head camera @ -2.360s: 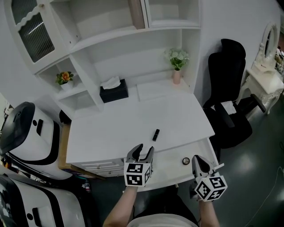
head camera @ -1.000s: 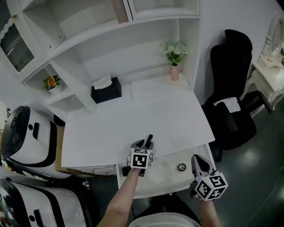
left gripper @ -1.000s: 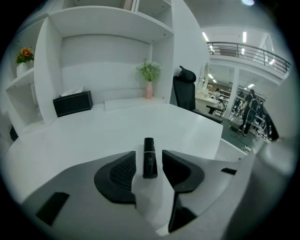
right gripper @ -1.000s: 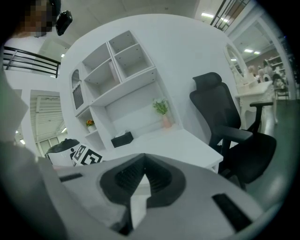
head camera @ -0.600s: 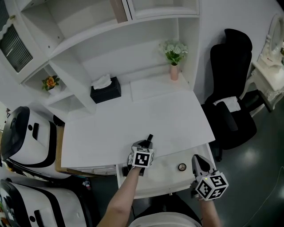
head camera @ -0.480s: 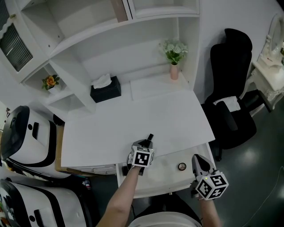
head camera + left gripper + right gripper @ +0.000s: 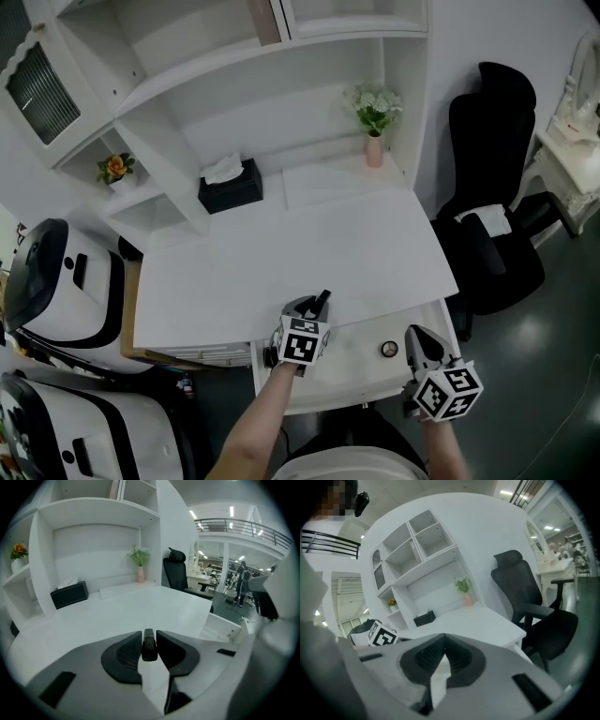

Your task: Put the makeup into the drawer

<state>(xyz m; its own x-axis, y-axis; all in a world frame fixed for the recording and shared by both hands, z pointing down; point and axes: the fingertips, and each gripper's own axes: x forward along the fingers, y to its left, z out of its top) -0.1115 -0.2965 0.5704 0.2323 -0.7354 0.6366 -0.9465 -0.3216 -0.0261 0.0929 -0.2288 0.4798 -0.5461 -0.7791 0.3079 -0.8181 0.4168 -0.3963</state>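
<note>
A small black makeup tube (image 7: 322,301) sits between the jaws of my left gripper (image 7: 314,307) at the front edge of the white desk (image 7: 281,253). The jaws have just been closing, and the pads now press on the tube. The left gripper view has the tube (image 7: 149,645) upright in the left gripper (image 7: 149,637), just above the desk. An open white drawer (image 7: 352,370) runs below the desk edge, with a small round item (image 7: 390,349) lying in it. My right gripper (image 7: 416,337) hangs shut and empty at the drawer's right front corner; its tips (image 7: 443,640) meet.
At the back of the desk stand a black tissue box (image 7: 230,190) and a pink vase of flowers (image 7: 374,150), under white shelves. A black office chair (image 7: 487,187) stands to the right. A white and black machine (image 7: 56,281) stands to the left.
The tube lay loose on the desk with the left gripper open in front of it. The left gripper moved up to the tube, shut on it and raised it slightly. The right gripper stayed put.
</note>
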